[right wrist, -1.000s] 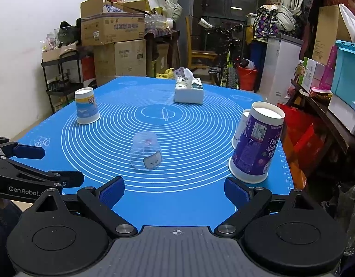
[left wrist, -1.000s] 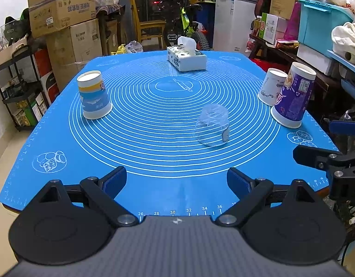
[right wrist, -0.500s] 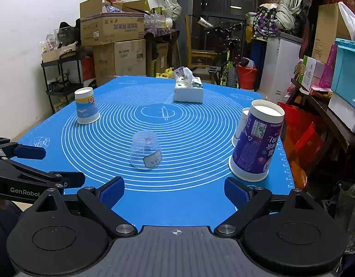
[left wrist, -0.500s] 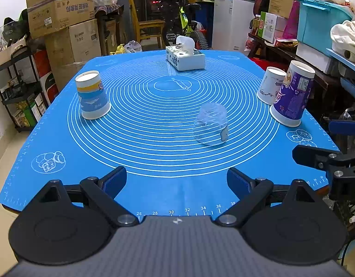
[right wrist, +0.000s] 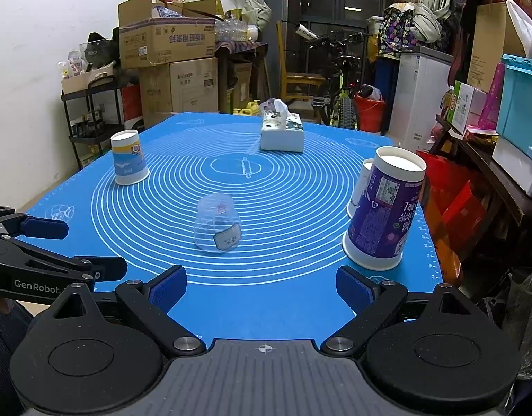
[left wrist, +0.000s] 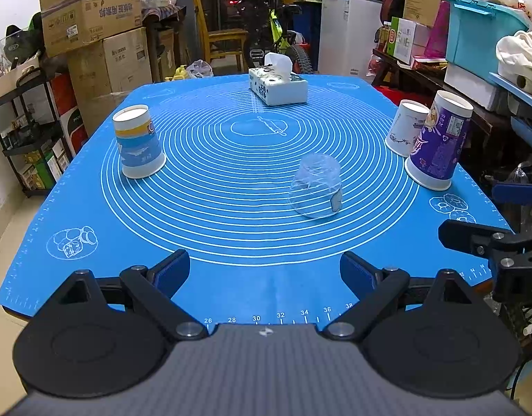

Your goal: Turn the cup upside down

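Looking along my left gripper [left wrist: 265, 272], I see its two blue-padded fingers [left wrist: 170, 270] spread wide with nothing between them, hovering over the near edge of the surface. My right gripper [right wrist: 261, 286] is the same: spread wide, empty, blue pads [right wrist: 352, 289] well apart, low over the near edge. Each gripper shows in the other's view, the right one at the right border [left wrist: 491, 242] and the left one at the left border [right wrist: 41, 260].

Beyond the fingers lies the blue silicone baking mat with white concentric rings [left wrist: 231, 190] that covers the surface. The clear plastic cup with a small grey label [left wrist: 316, 187] stands on it mouth down, base up, right of the ring centre and apart from both grippers; from the right wrist it sits just left of centre [right wrist: 215, 223].

Farther out, a tall purple paper cup [right wrist: 383, 211] stands inverted near the right edge, with a smaller white paper cup [left wrist: 404, 128] just behind it, also mouth down. A blue-and-white paper cup with a yellow band [left wrist: 138, 145] stands inverted at the left side. A white tissue box [left wrist: 278, 86] rests at the far end.
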{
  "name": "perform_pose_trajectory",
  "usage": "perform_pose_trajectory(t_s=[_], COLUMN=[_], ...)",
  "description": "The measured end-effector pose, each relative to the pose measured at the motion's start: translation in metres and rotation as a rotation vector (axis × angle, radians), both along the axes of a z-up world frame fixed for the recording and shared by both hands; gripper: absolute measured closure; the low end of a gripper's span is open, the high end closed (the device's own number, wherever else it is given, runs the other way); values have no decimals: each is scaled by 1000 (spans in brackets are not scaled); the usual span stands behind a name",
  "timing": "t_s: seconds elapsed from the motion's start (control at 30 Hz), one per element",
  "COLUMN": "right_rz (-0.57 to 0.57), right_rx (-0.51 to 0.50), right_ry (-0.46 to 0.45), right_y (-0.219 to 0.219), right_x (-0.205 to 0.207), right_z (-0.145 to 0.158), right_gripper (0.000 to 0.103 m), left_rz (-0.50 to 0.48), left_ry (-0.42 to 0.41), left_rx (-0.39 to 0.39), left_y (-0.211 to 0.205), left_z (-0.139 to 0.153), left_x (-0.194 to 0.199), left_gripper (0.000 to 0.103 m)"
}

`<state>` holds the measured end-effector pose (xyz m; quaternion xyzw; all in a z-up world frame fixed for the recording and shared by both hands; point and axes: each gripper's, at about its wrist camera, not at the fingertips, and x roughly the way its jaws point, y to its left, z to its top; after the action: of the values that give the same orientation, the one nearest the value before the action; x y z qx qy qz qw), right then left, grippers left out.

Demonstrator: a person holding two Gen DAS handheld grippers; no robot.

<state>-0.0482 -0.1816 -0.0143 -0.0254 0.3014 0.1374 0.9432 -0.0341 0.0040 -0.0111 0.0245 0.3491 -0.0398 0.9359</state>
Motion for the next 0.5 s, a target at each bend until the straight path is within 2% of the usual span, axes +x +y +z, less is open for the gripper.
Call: perform_pose_trajectory(t_s=[0.5], right_rz=[0], right_rx=[1], right_ry=[2], right_y=[-1], right_x=[1], right_z=[1], right_gripper=[9], left_rz=[-2], left_ry=[2], left_rx=[1], left_y=[1], left_z=[-1], left_x=[0], left_gripper=[10])
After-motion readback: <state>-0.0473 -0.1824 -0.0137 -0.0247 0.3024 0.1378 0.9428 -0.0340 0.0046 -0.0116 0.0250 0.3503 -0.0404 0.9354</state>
